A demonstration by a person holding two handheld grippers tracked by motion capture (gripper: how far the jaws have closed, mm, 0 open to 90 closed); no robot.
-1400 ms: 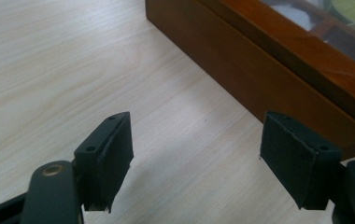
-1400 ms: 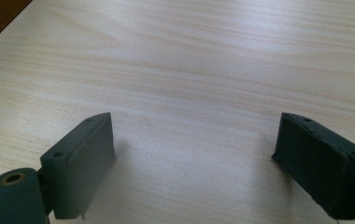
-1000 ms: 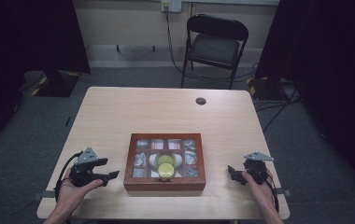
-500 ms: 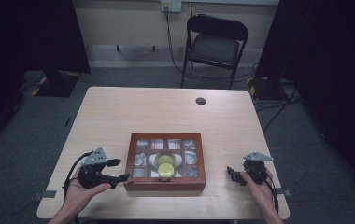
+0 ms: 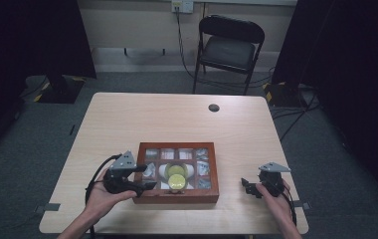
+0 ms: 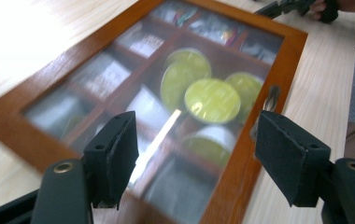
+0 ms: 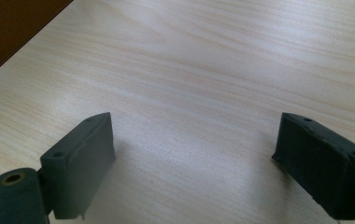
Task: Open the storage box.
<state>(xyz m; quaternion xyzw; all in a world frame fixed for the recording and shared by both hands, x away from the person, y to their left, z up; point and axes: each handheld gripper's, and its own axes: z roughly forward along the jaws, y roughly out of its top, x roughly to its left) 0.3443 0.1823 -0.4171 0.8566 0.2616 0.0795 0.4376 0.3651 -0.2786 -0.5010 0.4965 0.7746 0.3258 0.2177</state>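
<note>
The left gripper (image 6: 192,154) holds its jaws wide apart with nothing between the pads, poised over the glass lid of the wooden compartment box (image 6: 278,42). From above, this gripper (image 5: 144,185) sits at the box's (image 5: 177,198) 9 o'clock, its tips over the left rim. Under the glass lie round yellow-lidded tins (image 6: 212,100) in the middle compartments and small packets in the outer ones. A small metal clasp (image 6: 271,97) sits on the frame near the right-hand pad.

The right gripper (image 7: 194,163) also stands wide and empty, over bare wood. It (image 5: 246,186) lies at the box's 3 o'clock, well apart from it, with open tabletop between.

The box sits near the 6 o'clock edge of the pale wooden table (image 5: 167,119); the far half is bare except for a round cable grommet (image 5: 214,107) toward 12 o'clock. Beyond stands a black folding chair (image 5: 229,45) on grey carpet.
</note>
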